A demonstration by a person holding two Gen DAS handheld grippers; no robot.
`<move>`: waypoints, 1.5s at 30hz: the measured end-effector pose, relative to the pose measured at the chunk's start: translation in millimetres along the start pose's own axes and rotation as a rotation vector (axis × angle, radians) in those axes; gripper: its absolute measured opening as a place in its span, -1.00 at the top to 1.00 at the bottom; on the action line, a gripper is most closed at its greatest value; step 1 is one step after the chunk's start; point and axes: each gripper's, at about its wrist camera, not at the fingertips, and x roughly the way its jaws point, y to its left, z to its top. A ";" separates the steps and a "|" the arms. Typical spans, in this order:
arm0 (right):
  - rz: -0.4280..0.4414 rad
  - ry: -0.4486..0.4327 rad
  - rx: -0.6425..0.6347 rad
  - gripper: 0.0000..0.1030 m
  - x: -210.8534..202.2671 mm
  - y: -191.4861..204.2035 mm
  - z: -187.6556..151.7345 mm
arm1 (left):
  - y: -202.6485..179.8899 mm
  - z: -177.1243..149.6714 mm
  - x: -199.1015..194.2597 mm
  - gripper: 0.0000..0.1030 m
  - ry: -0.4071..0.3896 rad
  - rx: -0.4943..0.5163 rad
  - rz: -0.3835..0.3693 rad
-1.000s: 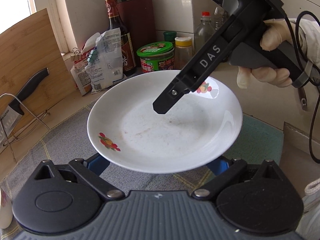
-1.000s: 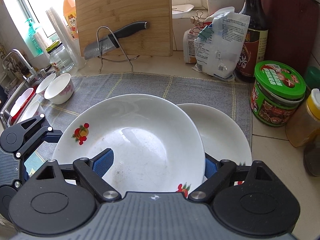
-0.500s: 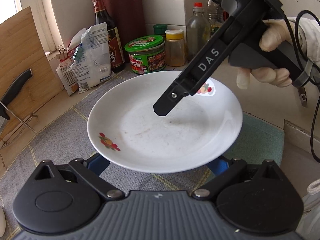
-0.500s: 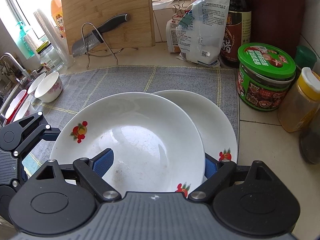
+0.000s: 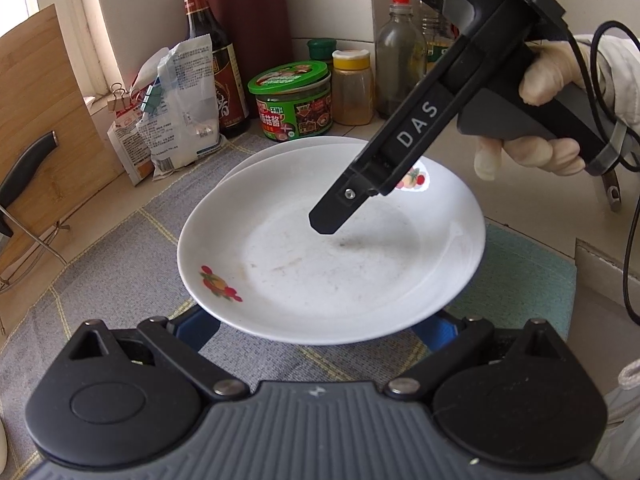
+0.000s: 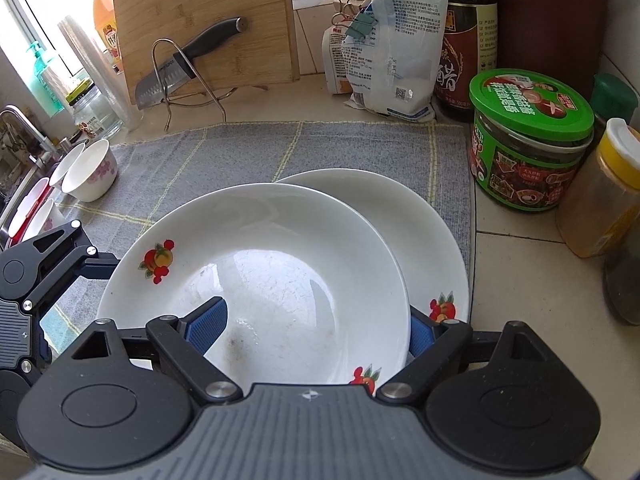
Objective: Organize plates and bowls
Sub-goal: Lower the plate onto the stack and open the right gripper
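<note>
Up off the grey cloth (image 6: 240, 148), a white plate (image 5: 320, 272) with red fruit prints, overlapping a 2nd plate (image 6: 400, 216) of the same kind lying flat on that cloth, near the green-lidded jar (image 6: 528, 136). Under the raised plate's near rim, both blue pads of the left tongs (image 5: 320, 328), set wide; cannot tell whether gripping or merely propping. From the opposite side, the right tongs (image 6: 314, 328), in a gloved hand (image 5: 536, 152), spread fairly wide: 1 pad over the plate's hollow, the other at its outer rim. Cannot tell if pressing; from the left camera, fingertip just above the smudged centre. At the cloth's far left edge, small bowls (image 6: 90, 176), 2 of them touching.
</note>
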 end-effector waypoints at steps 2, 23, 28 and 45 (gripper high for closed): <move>0.000 0.002 0.003 -0.81 0.9 -0.8 0.3 | 0.4 0.4 0.4 -0.95 -0.001 0.002 0.000; -0.020 0.006 0.020 -0.81 -0.3 -4.4 -2.1 | 1.6 5.3 8.5 -0.95 0.006 0.033 -0.001; -0.027 0.013 0.026 -0.81 -1.2 -5.7 -3.8 | 4.7 6.6 11.5 -0.95 0.007 0.020 -0.006; -0.028 0.006 0.050 -0.82 -13.8 -6.6 -9.6 | 7.9 7.8 14.0 -0.95 0.009 0.032 -0.007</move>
